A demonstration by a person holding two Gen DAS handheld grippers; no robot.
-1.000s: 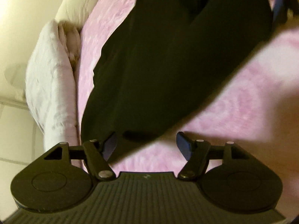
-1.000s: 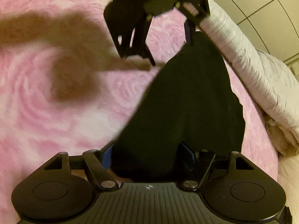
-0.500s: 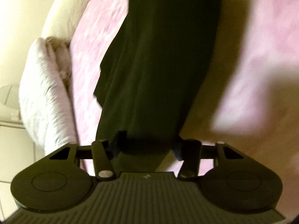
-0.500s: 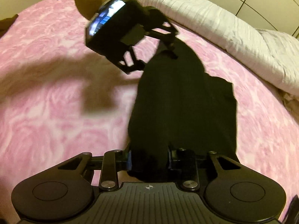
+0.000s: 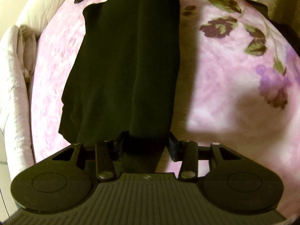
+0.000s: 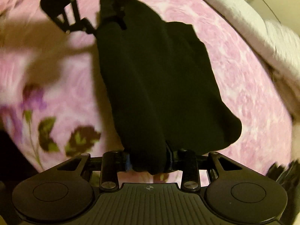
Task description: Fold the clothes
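Black fabric of a dark garment (image 5: 121, 65), doubled lengthwise, is held stretched above the pink floral blanket (image 5: 234, 86), pinched by the left gripper (image 5: 145, 146) and the opening right gripper (image 6: 149, 161); crosswise folding is judged left.

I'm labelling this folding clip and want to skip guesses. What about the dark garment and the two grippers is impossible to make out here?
- Dark garment, left wrist view: its kind; no detail shows in the dark cloth, far end cut off by the top edge.
- Left gripper, right wrist view: motion blur hides its fingertips.
- Right gripper, right wrist view: cloth covers its pads.
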